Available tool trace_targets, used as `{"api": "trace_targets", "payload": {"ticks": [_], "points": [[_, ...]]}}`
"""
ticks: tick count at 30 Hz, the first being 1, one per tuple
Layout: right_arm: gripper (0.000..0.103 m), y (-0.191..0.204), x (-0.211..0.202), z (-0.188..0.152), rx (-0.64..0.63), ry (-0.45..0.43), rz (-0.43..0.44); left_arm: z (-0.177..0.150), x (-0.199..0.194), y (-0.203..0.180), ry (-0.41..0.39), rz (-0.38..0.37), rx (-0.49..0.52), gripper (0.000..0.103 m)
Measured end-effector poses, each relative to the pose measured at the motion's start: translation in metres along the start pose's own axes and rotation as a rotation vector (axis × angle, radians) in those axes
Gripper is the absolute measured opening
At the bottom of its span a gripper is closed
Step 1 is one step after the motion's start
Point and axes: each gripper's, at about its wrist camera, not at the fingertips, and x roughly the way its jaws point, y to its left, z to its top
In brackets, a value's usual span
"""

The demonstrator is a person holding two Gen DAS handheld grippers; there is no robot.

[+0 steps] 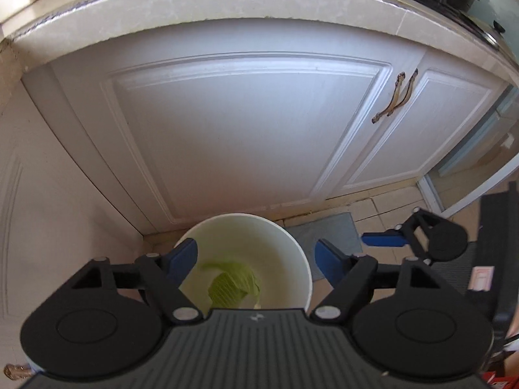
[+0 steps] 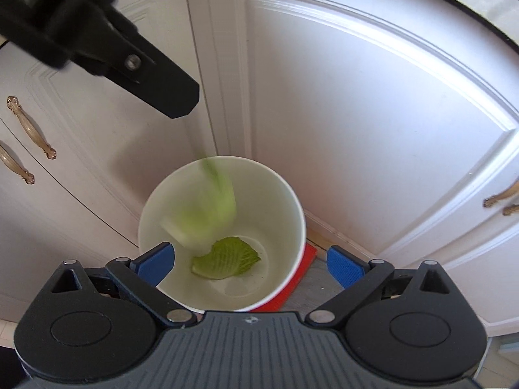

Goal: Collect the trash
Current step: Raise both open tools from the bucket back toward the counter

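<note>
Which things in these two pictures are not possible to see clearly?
- Falling green scrap, right wrist view: motion blur hides its shape.
- Near side of the bin floor, left wrist view: hidden by the left hand-held gripper body.
- Red item beside the bin, right wrist view: mostly hidden behind the bin wall.

The mouth of the white bin [image 2: 293, 201] is open from above. Behind it the cupboard doors [image 1: 246, 136] stand close, and the desk edge [image 1: 227, 3] overhangs them. The left claw [image 2: 175, 97] hangs above the bin.
</note>
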Motion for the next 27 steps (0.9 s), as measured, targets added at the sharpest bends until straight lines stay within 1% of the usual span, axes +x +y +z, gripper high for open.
{"api": "trace_targets", "payload": {"ticks": [2,5,8,11,12,14,16,23,27], "points": [[0.102,-0.002,-0.004,0.000,0.001,-0.006,-0.008,-0.002,-0.002,-0.003,-0.011,0.020,0.005,0.079],[0.103,-0.002,-0.010,0.002,0.007,-0.012,-0.014,-0.002,-0.008,-0.004,-0.027,0.028,0.001,0.080],[0.103,0.000,-0.018,0.006,0.008,-0.027,-0.019,0.000,-0.021,-0.004,-0.049,0.044,-0.006,0.080],[0.103,-0.004,-0.035,0.006,0.002,-0.051,-0.026,0.001,-0.038,-0.004,-0.076,0.053,-0.009,0.082],[0.103,-0.004,-0.040,0.008,0.001,-0.058,-0.025,0.001,-0.046,-0.004,-0.090,0.059,-0.010,0.082],[0.103,-0.004,-0.051,0.012,0.001,-0.074,-0.028,0.001,-0.060,-0.005,-0.117,0.075,-0.008,0.087],[0.103,-0.004,-0.059,0.016,-0.004,-0.090,-0.023,0.001,-0.075,-0.007,-0.145,0.088,-0.009,0.089],[0.103,0.009,-0.094,0.039,-0.039,-0.149,-0.020,-0.001,-0.128,-0.007,-0.212,0.146,-0.027,0.090],[0.103,0.015,-0.115,0.054,-0.057,-0.188,0.004,-0.011,-0.160,-0.001,-0.251,0.193,-0.068,0.090]]}}
